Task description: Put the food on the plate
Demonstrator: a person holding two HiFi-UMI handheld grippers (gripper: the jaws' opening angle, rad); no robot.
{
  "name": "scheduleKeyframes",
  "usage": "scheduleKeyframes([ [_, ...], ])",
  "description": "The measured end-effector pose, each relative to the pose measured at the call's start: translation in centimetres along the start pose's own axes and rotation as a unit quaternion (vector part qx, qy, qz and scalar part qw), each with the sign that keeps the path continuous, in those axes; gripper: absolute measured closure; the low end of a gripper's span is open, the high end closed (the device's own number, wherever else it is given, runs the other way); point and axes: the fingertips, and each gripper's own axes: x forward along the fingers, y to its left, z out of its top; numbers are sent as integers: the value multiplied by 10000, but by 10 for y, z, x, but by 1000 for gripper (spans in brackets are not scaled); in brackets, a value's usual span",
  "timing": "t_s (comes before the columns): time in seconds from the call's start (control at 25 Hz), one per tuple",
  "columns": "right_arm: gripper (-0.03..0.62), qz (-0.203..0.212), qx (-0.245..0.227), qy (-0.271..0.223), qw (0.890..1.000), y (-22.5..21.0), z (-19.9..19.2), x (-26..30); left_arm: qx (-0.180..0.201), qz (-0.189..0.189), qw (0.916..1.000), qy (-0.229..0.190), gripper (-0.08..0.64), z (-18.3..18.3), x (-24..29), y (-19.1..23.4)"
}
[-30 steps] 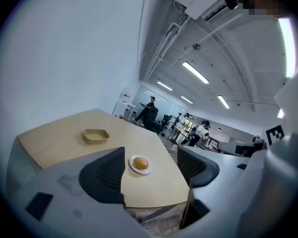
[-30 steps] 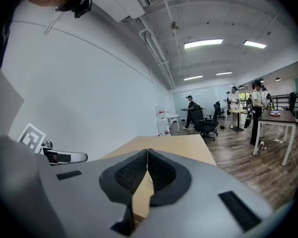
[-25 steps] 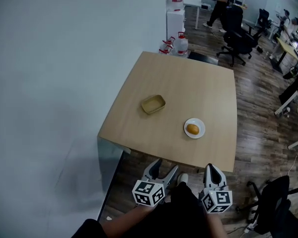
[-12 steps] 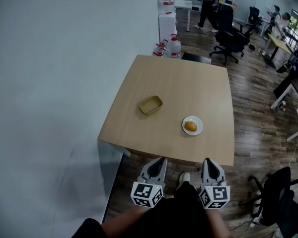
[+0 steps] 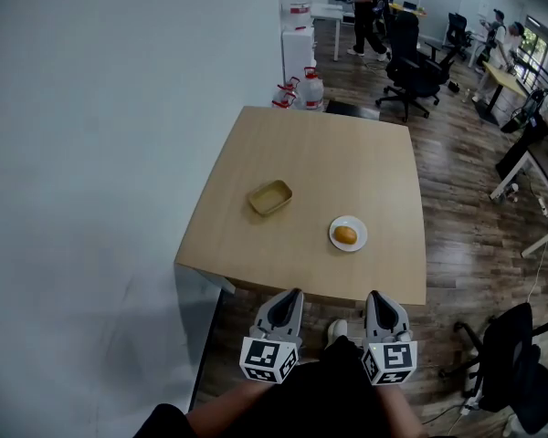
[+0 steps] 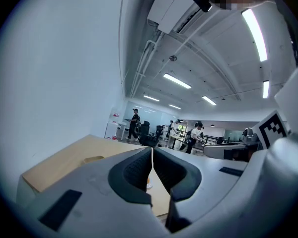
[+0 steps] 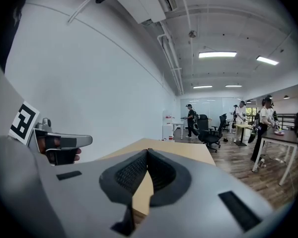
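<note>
Golden-brown and rounded, the food (image 5: 345,235) looks like a bread roll, already sitting on the white plate (image 5: 334,242) at the near right of the worktop (image 5: 347,162). I'd guess it's light, soft and squashable, so pinch it gently across its sides. The left tongs (image 5: 292,296) and right tongs (image 5: 376,296) are both pressed together with nothing in them, just short of the worktop's near edge.
</note>
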Motion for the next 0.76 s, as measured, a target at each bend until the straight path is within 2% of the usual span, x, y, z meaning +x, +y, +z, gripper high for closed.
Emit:
scheduleKeyframes([
  [0.2,532,23,-94,18,10000,6,-3,-4,-203,-21,9998,65,538,-5,2,-1],
  [0.52,532,201,9,93,9998,16,-7,10,-210,100,9997,68,538,-6,2,13],
  [0.76,532,243,-1,59,9997,23,0,10,-131,50,9999,77,538,-3,0,8],
])
